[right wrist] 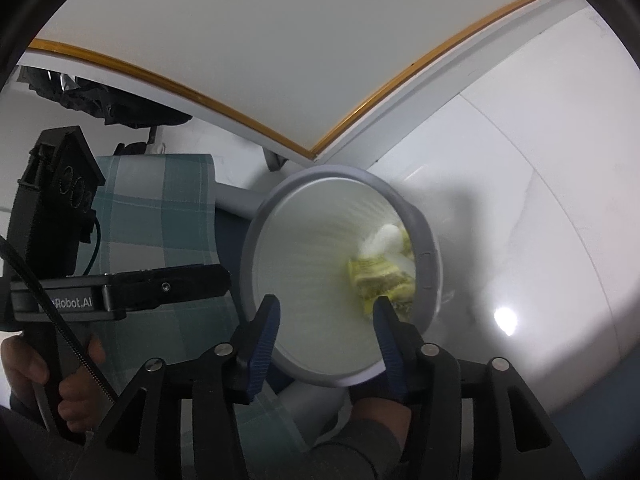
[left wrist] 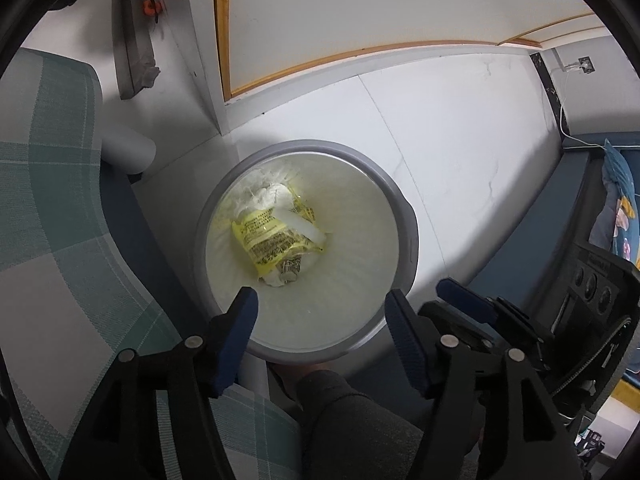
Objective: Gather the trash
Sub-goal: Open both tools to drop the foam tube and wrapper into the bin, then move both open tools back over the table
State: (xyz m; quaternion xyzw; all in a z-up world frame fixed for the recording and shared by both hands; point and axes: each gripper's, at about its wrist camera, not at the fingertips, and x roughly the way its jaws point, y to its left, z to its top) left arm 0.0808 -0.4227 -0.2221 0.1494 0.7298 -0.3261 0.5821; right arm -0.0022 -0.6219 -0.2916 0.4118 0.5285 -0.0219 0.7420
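A round grey-rimmed trash bin (left wrist: 408, 220) with a white liner stands on the white floor. At its bottom lie a yellow printed wrapper (left wrist: 276, 240), a crumpled white tissue (left wrist: 268, 196) and a small white tube-shaped piece. My left gripper (left wrist: 320, 294) hangs open over the bin's near rim with nothing between its blue fingers. My right gripper (right wrist: 326, 302) is also open and empty above the bin (right wrist: 430, 256), and its view shows the wrapper (right wrist: 376, 276) blurred against the far wall. The two grippers sit side by side.
A teal plaid cushion (left wrist: 52, 220) borders the bin on the left, with a white cylindrical leg (left wrist: 128, 148) behind it. A white cabinet with wooden trim (left wrist: 360, 8) stands beyond. Dark blue furniture (left wrist: 532, 220) lies to the right. A person's grey-clad leg (left wrist: 352, 420) is below the grippers.
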